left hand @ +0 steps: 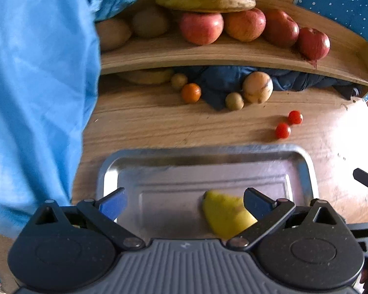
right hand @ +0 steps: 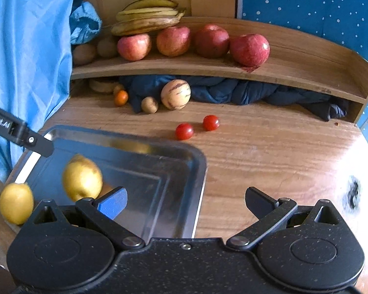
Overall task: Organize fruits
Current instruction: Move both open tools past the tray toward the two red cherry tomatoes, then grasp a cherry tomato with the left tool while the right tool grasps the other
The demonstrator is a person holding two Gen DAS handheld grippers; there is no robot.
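A: While the left gripper (left hand: pixel 185 202) is held over the metal tray (left hand: pixel 304 169), its jaws are spread wide and nothing is gripped between them. How is the yellow fruit placed?

B: A yellow apple (left hand: pixel 227 216) is seen lying in the tray, just inside the right-hand fingertip (left hand: pixel 256 202) and partly hidden by it; whether the two are touching cannot be told.

A: And the right gripper (right hand: pixel 186 202)?

B: It is likewise opened fully and left empty. Its blue-padded finger (right hand: pixel 112 202) is held above the tray's near corner, while the other finger is held over the bare wooden table (right hand: pixel 269 152).

A: What is found beyond the fingers?

B: In the right wrist view a lemon (right hand: pixel 16 203) is seen by the tray's near left edge, though whether it is inside the rim or just off it cannot be judged. Two cherry tomatoes (left hand: pixel 288 125) are set close together on the table past the tray's far right corner.

A: Farther back?

B: A small orange (left hand: pixel 190 93), a kiwi (left hand: pixel 234 101) and a pale striped melon (right hand: pixel 176 94) are gathered by a dark blue cloth (right hand: pixel 245 90) stuffed under a wooden shelf (left hand: pixel 208 55). On the shelf, four red apples (right hand: pixel 193 41) are lined up, with bananas (right hand: pixel 147 16) stacked at their left end and brown kiwis (left hand: pixel 131 29) beside those. A light blue fabric (left hand: pixel 36 85) is hung along the left.
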